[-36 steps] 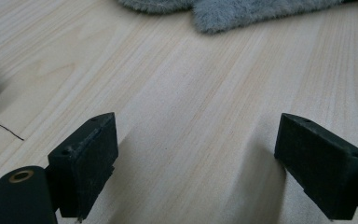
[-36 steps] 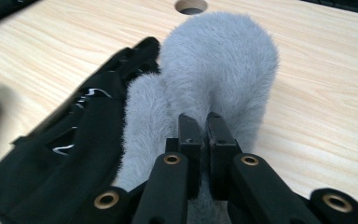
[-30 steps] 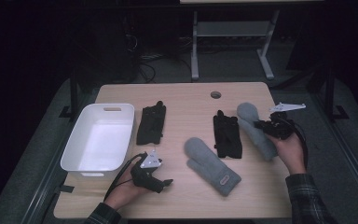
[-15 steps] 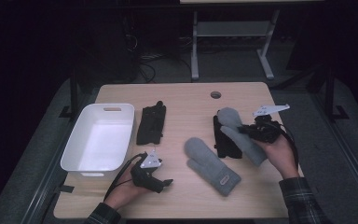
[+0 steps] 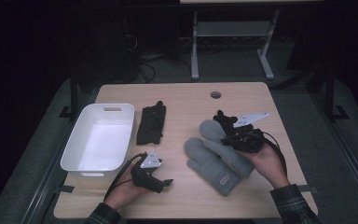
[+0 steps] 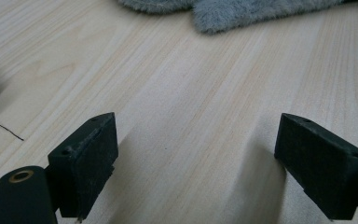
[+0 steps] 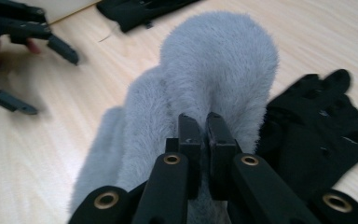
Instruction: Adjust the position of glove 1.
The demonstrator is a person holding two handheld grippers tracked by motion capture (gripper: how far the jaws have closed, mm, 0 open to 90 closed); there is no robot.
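1. High view: the right gripper (image 5: 242, 135) has a grey mitten (image 5: 223, 142) pinched near its cuff, and that mitten lies against, and partly over, the second mitten (image 5: 209, 165), right of the white bin (image 5: 100, 140). My guess is that the two are being paired; that looks nearly done, and moving the pair on, perhaps into the bin, is left. The bin holds nothing. One black glove (image 5: 151, 122) lies just right of the bin; another black glove (image 5: 223, 119) shows beyond the right gripper. The left gripper (image 5: 161, 183) rests on the table (image 5: 186, 95) by the bin's near right corner.

2. Left gripper view: its jaws stand wide apart over bare wood with nothing between them; grey fleece (image 6: 242, 11) lies farther off.

3. Right gripper view: its jaws are almost closed, nipping a fold of the held mitten (image 7: 219, 65), whose rounded end points away. The black glove (image 7: 317, 121) lies touching it on the right and could be dragged along.
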